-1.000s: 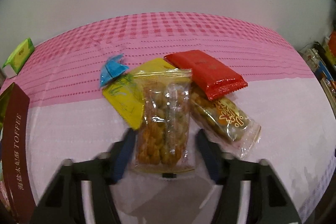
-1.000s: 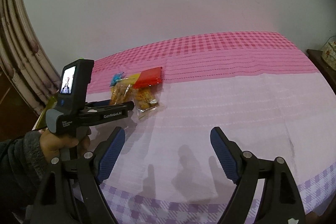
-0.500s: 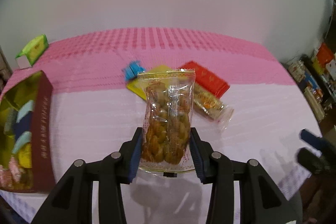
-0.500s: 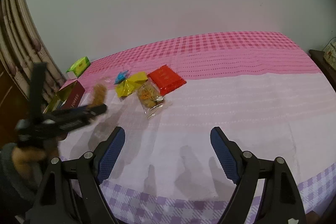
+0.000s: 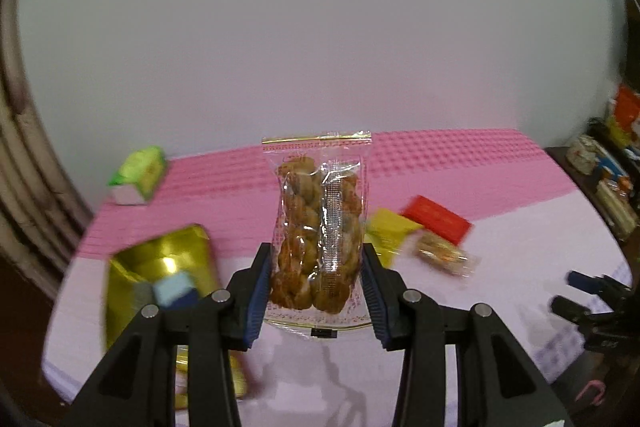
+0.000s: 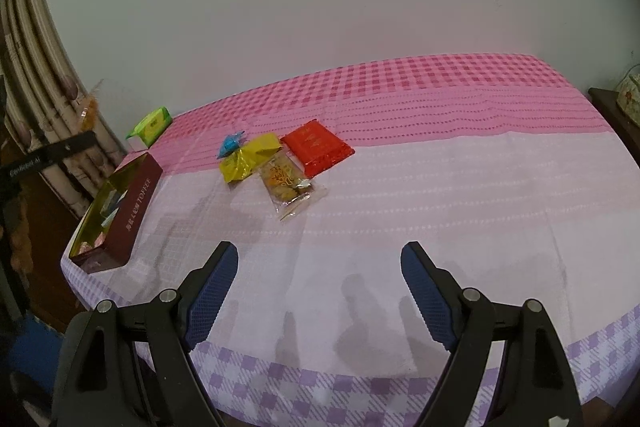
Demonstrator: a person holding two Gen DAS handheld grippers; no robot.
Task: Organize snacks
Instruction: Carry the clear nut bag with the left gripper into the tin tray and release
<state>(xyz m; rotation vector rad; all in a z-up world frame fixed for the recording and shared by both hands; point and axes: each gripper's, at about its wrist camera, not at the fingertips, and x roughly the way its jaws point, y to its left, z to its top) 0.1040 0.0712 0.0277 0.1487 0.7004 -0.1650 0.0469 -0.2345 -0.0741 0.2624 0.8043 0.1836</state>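
My left gripper (image 5: 316,291) is shut on a clear bag of brown twisted snacks (image 5: 318,239) and holds it upright in the air, to the right of the open toffee box (image 5: 160,267). The box (image 6: 116,211) is dark red outside, gold inside, and holds several small sweets. On the table lie a red packet (image 6: 318,147), a yellow packet (image 6: 250,157), a small blue sweet (image 6: 231,143) and a clear packet with gold print (image 6: 286,183). My right gripper (image 6: 318,291) is open and empty above the table's front part.
A green and white box (image 6: 150,127) sits at the table's far left by a curtain (image 6: 44,107). The pink and lilac tablecloth (image 6: 440,187) covers the table. A side shelf with packets (image 5: 608,163) stands to the right.
My left gripper closed on the twisted snack bag, lifted it off the pile and swung left toward the toffee box. The right gripper has stayed still.
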